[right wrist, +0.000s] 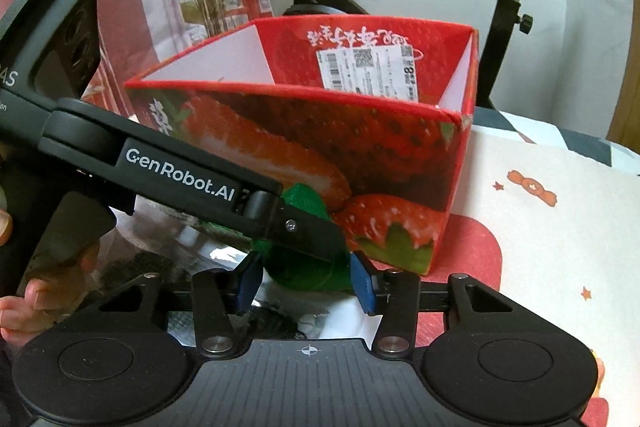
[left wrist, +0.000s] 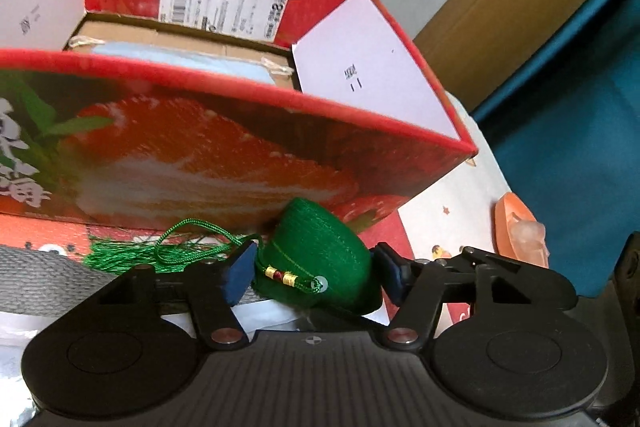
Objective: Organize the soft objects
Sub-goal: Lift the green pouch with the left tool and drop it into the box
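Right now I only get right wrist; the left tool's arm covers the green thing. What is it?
Observer: A green woven pouch with a tassel, at the foot of the red box.
Operator: Left tool on it?
Observer: Yes, the left tool has a pad against each side of it.
Operator: Box empty?
Observer: No, a light blue item with string loops lies inside on cardboard.

1. A green thread-wound, wedge-shaped charm (left wrist: 320, 251) lies just in front of the box, tilted, its gold-beaded cord across the near face.
2. Its green tassel (left wrist: 132, 259) trails left.
3. The red strawberry-printed cardboard box (left wrist: 224, 155) stands open-topped behind it.
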A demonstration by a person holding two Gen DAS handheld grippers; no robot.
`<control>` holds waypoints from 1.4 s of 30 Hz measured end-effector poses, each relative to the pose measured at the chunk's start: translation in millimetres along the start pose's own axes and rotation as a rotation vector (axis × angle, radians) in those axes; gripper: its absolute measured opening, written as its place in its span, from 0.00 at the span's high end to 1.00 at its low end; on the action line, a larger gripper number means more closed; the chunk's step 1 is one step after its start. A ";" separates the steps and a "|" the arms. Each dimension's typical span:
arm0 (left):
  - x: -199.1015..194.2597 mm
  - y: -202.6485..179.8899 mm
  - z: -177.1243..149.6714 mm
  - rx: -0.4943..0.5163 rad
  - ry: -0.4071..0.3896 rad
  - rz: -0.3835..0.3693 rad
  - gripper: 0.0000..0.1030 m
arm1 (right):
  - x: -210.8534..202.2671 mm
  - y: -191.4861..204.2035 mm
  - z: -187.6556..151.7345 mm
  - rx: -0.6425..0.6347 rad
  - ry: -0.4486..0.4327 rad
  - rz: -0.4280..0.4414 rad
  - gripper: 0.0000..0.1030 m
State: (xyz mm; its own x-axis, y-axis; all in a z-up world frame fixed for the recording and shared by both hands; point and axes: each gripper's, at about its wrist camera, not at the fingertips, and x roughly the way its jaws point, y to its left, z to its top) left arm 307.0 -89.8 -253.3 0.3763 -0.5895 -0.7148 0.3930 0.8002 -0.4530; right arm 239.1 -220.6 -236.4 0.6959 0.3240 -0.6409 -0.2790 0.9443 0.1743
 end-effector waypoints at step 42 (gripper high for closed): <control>-189.7 -21.8 113.5 0.078 -0.481 0.063 0.35 | -67.9 99.6 196.7 -0.384 -0.405 0.014 0.57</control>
State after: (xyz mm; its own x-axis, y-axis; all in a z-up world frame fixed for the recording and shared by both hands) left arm 322.3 -8.0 -47.4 0.7387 -0.5395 -0.4041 0.4121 0.8359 -0.3627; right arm 294.2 -137.2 -28.4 0.8682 0.4036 -0.2888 -0.4579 0.8758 -0.1527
